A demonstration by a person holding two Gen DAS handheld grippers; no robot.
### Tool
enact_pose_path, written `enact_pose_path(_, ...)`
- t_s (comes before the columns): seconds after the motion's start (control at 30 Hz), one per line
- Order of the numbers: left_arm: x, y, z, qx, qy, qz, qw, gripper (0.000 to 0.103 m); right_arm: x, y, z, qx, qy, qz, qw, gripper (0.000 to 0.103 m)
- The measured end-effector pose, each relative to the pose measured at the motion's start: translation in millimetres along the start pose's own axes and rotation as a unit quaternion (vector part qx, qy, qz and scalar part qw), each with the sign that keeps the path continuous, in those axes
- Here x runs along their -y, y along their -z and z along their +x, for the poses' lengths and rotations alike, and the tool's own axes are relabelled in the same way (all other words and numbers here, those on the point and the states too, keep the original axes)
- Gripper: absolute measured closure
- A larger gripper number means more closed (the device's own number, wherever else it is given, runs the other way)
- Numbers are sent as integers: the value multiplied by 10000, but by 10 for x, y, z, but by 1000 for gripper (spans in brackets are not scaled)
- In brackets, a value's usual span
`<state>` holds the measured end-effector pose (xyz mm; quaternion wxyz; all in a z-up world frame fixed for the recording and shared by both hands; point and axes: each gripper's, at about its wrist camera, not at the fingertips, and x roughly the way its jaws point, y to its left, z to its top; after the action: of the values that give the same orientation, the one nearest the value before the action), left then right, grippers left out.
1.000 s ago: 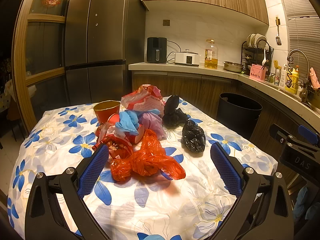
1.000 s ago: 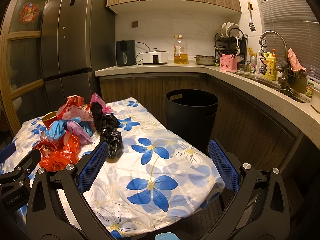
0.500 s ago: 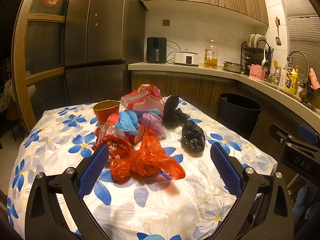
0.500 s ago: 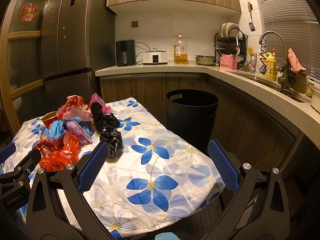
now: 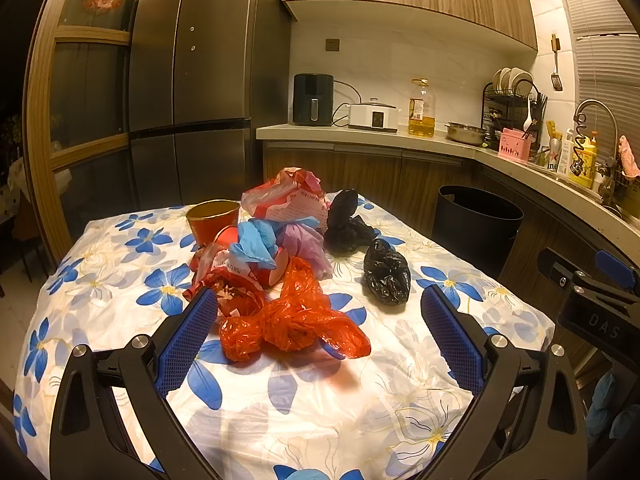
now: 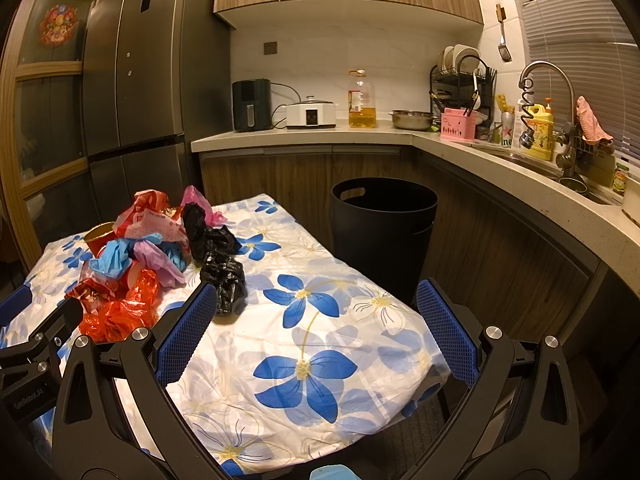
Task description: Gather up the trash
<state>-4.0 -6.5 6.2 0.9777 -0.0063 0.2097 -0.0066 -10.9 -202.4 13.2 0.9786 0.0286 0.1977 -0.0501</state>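
Observation:
A heap of trash lies on the flowered tablecloth [image 5: 120,280]: an orange-red plastic bag [image 5: 296,320] nearest me, a small black bag [image 5: 386,276] to its right, a second black bag [image 5: 346,224] behind, blue and purple bags [image 5: 256,244], a red-white wrapper [image 5: 284,196] and a red paper cup [image 5: 212,218]. My left gripper [image 5: 320,336] is open and empty, just short of the orange-red bag. My right gripper [image 6: 316,332] is open and empty over the table's right part, with the small black bag [image 6: 226,284] by its left finger. A black bin [image 6: 382,232] stands beyond the table.
A kitchen counter [image 6: 480,152] wraps the back and right, with appliances, an oil bottle, a dish rack and a sink. A tall fridge [image 5: 192,92] stands at the back left. The black bin [image 5: 476,228] sits between table and cabinets. The right gripper's body shows at the left wrist view's right edge.

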Motion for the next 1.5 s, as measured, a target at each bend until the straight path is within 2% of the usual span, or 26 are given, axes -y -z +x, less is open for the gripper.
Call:
enact_pose_path(0.47,12,5,-10,2,12,-38,10000,6,25,-24,-9,-21,-33,-7,10000,4)
enact_pose_path(0.5,-3,28,-10,9,17,-56,10000,6,-19,56,50,-29,-39,-10,10000,4)
enact_pose_path(0.83,-141,165,3,221,-36,-301,9993,6,1,107,188,-53,-140,13,9999,4)
enact_pose_path(1.03,-259,274,123,130,-108,-604,9980,6,-7,152,313,-54,-311,8,9995,4)
enact_pose_path(1.13,-239,288,219,99,-177,-602,9980,6,-12,183,407,-119,-401,1,9991,4)
enact_pose_path(1.27,-163,262,421,0,-154,-620,9980,9,-11,220,522,-196,-488,3,9986,4)
enact_pose_path(1.4,-114,220,633,-120,-305,-633,9975,11,-4,249,657,-330,-603,1,9976,4)
enact_pose_path(1.43,-116,227,689,-188,-349,-660,9970,13,-4,254,674,-330,-629,-10,9975,4)
enact_pose_path(1.5,-126,265,806,-399,-399,-734,9957,26,-10,261,721,-297,-674,-58,9973,4)
